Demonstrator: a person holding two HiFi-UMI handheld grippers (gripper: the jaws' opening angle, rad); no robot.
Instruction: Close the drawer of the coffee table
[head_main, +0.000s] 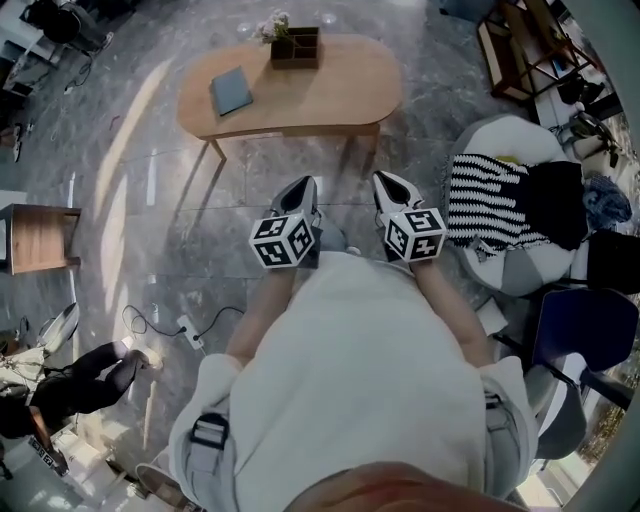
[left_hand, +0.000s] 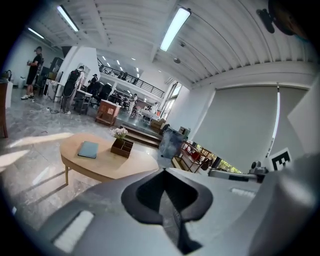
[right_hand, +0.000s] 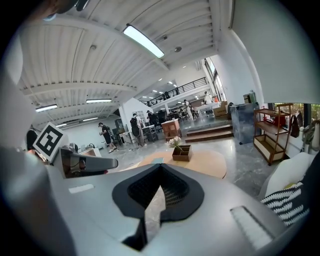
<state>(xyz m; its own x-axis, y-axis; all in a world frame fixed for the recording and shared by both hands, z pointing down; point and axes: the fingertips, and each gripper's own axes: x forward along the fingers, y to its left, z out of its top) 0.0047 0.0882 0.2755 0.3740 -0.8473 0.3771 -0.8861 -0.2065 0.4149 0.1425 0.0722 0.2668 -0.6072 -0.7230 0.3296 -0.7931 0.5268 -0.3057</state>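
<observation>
The oval wooden coffee table stands on the grey floor ahead of me, with a blue book and a small wooden box of flowers on top. No drawer front shows from here. My left gripper and right gripper are held side by side in front of my body, short of the table and touching nothing. Both are shut and empty. The left gripper view shows its shut tip below the table. In the right gripper view the shut tip hides part of the table.
A round chair with a striped blanket stands at my right, and a wooden shelf at the far right. A small side table is at the left. A power strip with cable lies on the floor. People stand far back.
</observation>
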